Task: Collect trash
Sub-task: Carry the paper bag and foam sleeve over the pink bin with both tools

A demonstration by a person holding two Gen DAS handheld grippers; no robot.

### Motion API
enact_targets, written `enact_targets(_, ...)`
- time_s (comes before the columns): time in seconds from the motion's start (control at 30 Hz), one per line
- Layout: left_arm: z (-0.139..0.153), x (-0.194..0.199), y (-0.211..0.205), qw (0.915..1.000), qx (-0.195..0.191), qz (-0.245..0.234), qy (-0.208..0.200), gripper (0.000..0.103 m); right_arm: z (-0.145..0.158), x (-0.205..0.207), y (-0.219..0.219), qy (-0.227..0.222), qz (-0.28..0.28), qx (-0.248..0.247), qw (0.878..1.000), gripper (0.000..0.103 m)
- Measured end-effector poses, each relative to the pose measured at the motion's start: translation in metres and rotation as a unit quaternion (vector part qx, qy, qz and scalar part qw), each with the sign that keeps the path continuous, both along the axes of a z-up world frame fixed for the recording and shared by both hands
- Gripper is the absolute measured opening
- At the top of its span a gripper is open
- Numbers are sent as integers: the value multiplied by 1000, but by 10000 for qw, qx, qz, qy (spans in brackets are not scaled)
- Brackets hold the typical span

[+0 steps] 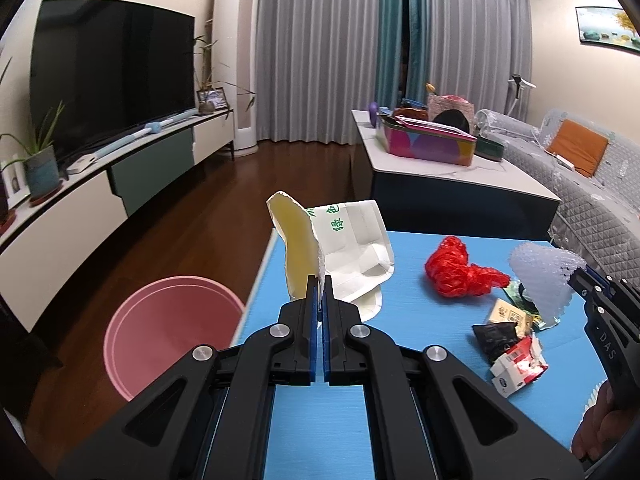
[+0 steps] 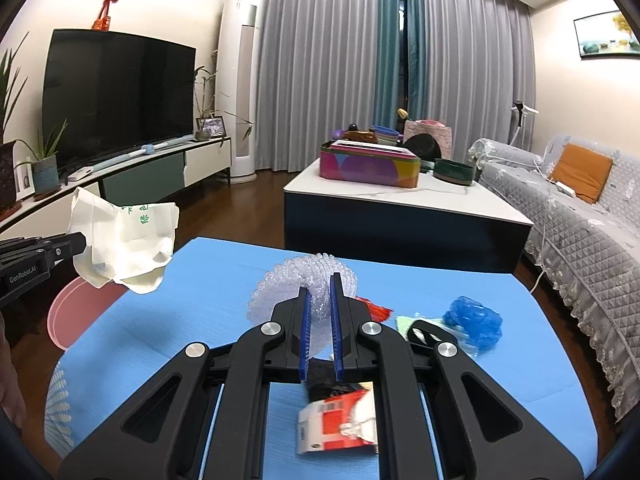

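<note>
My left gripper (image 1: 320, 280) is shut on a crumpled white paper bag (image 1: 348, 248) with green print, held above the left edge of the blue table (image 1: 300, 420). The bag also shows in the right wrist view (image 2: 124, 244). A pink bin (image 1: 168, 332) stands on the floor below and left of it. My right gripper (image 2: 320, 284) is shut on a wad of clear bubble wrap (image 2: 288, 284), lifted over the table; it also shows in the left wrist view (image 1: 544, 280). A red plastic bag (image 1: 456, 268), a red-white carton (image 2: 340, 420), a black wrapper (image 1: 500, 338) and a blue bag (image 2: 474, 320) lie on the table.
A TV stand (image 1: 120, 176) with a TV runs along the left wall. A white coffee table (image 2: 400, 200) with boxes stands beyond the blue table. A grey sofa (image 2: 580, 220) is on the right. Dark wood floor (image 1: 192, 232) lies between.
</note>
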State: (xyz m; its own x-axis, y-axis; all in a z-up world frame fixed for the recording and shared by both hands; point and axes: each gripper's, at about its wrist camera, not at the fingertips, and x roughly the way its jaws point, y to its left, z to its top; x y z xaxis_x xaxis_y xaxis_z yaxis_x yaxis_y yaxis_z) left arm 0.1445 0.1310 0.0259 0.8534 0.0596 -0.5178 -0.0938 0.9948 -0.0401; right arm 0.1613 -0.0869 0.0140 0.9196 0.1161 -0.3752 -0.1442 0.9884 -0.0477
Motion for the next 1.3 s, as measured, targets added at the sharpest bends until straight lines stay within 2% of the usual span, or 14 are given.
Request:
enact_targets(0.53,5,-10,59,9975,10,707,-57,2,7,6,51,1,529,151,9985,9)
enact_targets(0.87,4,-14,87,9941,64,1085,12,2,18,20,98,-24,1015,263,9945,9)
enact_targets(1.13,0,-18,127,9870,-97,1598,126,1,18,37,157,83,1477,347,9884,9)
enact_targets(1.3,2,-20,149,9810,-71,1937,104,1,18,45,190,157,1737,403,9839,9)
